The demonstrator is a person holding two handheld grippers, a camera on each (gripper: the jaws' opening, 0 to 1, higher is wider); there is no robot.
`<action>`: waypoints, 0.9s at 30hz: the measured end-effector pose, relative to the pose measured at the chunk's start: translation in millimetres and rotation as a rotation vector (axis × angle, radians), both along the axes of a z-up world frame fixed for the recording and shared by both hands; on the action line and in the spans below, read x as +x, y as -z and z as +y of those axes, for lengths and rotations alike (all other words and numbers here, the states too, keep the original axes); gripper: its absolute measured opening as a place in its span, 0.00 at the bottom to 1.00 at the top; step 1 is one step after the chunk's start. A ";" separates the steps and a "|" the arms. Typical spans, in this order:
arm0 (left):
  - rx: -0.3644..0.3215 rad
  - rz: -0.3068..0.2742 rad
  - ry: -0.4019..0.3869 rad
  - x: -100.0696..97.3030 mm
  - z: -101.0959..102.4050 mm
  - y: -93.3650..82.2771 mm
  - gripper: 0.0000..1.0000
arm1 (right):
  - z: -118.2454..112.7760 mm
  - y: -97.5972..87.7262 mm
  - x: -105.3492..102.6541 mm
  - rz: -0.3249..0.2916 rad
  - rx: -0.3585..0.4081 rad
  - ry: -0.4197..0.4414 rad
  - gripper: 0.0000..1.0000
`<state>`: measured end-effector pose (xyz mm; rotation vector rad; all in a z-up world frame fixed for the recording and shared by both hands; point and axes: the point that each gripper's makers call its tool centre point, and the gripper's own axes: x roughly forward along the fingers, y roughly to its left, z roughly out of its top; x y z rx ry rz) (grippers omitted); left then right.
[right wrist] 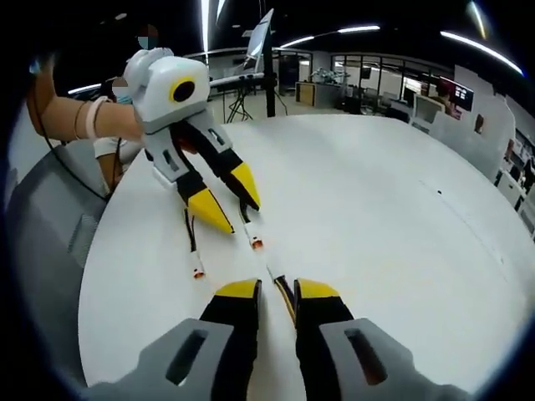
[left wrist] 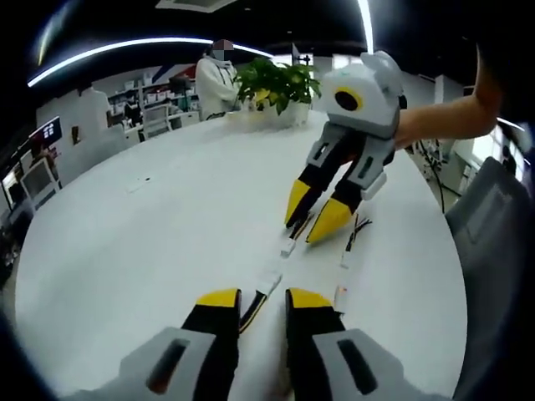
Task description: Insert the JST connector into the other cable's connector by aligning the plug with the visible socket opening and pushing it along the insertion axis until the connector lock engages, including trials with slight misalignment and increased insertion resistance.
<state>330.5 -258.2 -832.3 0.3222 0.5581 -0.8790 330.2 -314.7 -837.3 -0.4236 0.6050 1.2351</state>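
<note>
Bench: large round white matt-topped bench (left wrist: 125, 242); carries both cables.
Left claw: black jaws w/ yellow tips (left wrist: 263, 299), low over the bench. Jaws close together w/ a thin black/yellow-wired cable (left wrist: 255, 307) between them; looks gripped, but contact itself is too small to confirm. In right gripper view it comes in from the left (right wrist: 236, 197), white body, tips angled down over a cable.
Right claw: same build (right wrist: 277, 290), jaws near-parallel, narrow gap, thin cable running up between them; grip likely, can't tell for sure. In left gripper view (left wrist: 313, 219), tips pointing down at the bench.
Plug end: small white JST connector (left wrist: 287, 247) lies flat on the bench, just below the right claw's tips.
Long axis: cable runs roughly straight along the line between the two claws; connector's open end can't be made out.
2nd cable: black wire w/ small white end (left wrist: 346, 256) beside the first, roughly parallel, apart from it.
Background: green leafy plant in a white pot (left wrist: 276, 88) at the far bench edge; person in white top (left wrist: 216, 82) behind it.
Arm: person's bare forearm (left wrist: 443, 121) behind the right claw.
</note>
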 end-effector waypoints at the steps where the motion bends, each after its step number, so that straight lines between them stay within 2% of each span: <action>1: 0.006 0.000 0.003 -0.1 0.3 1.3 0.14 | 0.7 0.8 -0.2 0.004 0.000 -0.003 0.09; 16: 0.024 -0.005 0.034 0.5 -2.0 7.1 0.08 | 6.3 5.0 -0.1 0.005 -0.004 -0.041 0.09; 27: -0.031 -0.019 0.051 6.2 -8.1 1.5 0.07 | 6.0 8.3 1.0 -0.004 -0.021 -0.057 0.08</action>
